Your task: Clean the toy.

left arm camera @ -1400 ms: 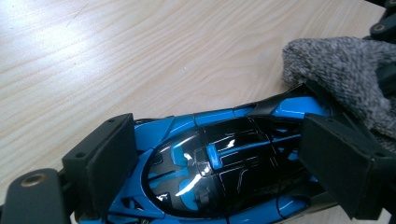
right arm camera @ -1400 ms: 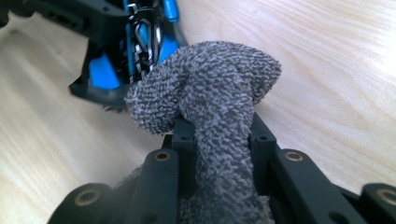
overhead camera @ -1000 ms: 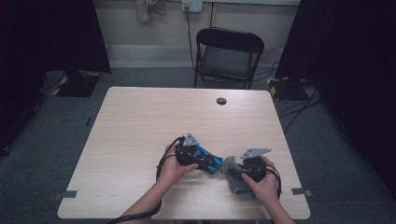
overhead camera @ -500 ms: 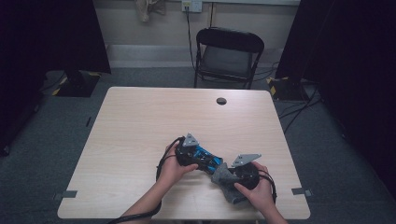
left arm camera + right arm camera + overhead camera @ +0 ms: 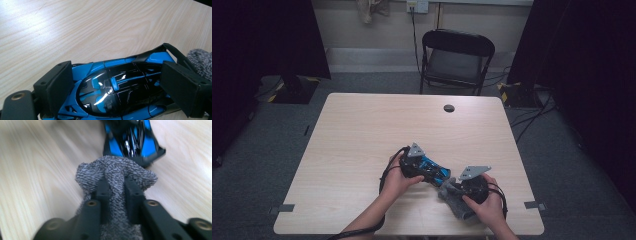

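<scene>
Left claw point(image 5: 112, 92) clamping toy car point(image 5: 120, 87) crosswise, tail toward grey cloth point(image 5: 117, 173)

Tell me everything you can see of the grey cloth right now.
The grey cloth is a soft, mottled grey-and-white knit, perhaps a sock or rag. It is bunched and pinched between the jaws of the right gripper, which have just closed on it; a puffed fold bulges past the tips. In the high view the rest of it lies on the wooden table under the person's right hand. Its front fold sits against the tail of the blue and black toy car.
</scene>
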Motion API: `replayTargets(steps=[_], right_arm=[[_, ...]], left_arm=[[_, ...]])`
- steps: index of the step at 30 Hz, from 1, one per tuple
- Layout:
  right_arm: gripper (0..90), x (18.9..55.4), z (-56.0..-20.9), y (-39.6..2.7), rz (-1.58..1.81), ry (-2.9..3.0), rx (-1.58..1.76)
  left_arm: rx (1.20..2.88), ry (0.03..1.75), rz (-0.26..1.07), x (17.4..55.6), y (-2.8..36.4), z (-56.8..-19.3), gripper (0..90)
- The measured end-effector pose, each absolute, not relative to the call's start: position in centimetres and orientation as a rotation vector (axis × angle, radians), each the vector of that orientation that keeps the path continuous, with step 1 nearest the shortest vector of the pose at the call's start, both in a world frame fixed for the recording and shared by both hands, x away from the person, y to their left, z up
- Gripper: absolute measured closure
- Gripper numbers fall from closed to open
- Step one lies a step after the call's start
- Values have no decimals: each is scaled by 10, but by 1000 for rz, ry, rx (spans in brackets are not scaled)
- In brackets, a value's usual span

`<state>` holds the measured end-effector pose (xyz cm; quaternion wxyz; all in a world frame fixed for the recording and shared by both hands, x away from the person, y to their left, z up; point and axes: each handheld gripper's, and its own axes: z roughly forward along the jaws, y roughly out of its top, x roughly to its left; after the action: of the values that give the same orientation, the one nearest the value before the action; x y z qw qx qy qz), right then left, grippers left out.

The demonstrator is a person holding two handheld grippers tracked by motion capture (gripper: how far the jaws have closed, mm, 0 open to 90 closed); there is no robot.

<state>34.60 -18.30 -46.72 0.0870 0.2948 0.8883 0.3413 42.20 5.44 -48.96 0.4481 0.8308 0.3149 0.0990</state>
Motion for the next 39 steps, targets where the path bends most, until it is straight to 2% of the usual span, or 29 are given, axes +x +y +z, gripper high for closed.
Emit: replayTargets(steps=[32,39], right_arm=[[806,384,-478,-196,1019,2467,1087],[806,378,-473,-199,1007,2487,1054]], left_arm=[[2058,784,245,423,55,-489,116],[2056,783,247,423,56,-490,117]])
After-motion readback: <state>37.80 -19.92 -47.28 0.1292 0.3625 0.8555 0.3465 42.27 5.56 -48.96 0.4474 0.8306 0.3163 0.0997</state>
